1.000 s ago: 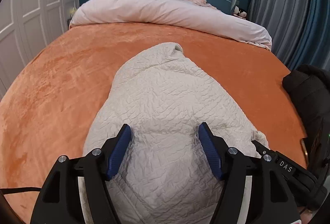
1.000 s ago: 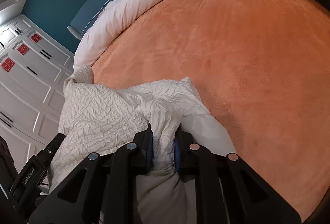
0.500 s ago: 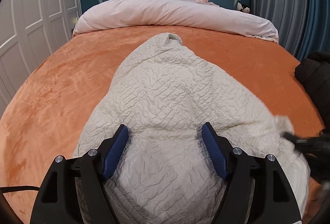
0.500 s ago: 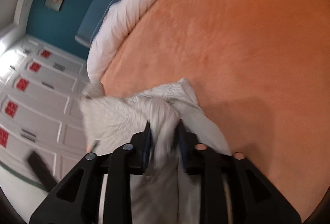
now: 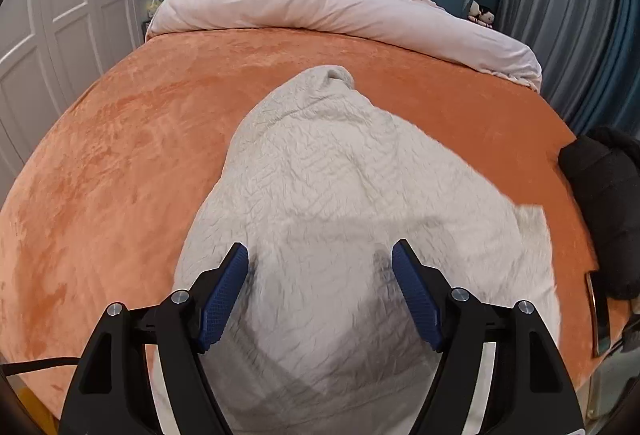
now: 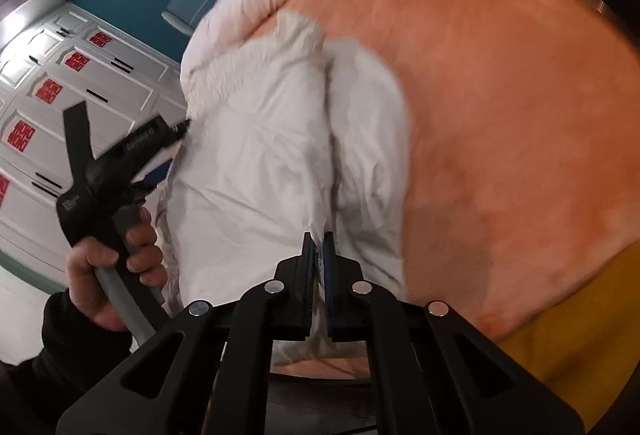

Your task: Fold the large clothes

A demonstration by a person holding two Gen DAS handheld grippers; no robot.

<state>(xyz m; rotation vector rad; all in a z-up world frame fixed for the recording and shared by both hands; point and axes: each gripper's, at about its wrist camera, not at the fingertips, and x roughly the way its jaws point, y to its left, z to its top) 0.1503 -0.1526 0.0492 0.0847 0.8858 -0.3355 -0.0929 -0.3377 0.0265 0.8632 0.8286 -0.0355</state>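
A: Folding has started? The cream garment (image 5: 340, 203) lies on the orange bed (image 5: 112, 139).

B: Yes. The right claw (image 6: 319, 255) pinches its edge; the left claw (image 5: 320, 291) hangs spread above it. Next, carry that edge across.

one cream garment (image 5: 340, 203), one orange blanket (image 5: 120, 139), one pink duvet (image 5: 328, 7), two tongs (image 5: 320, 295).

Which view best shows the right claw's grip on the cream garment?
The right wrist view: the right claw is shut on a thin edge of the cream garment. The left wrist view shows only the garment's crinkled top between the open left claw.
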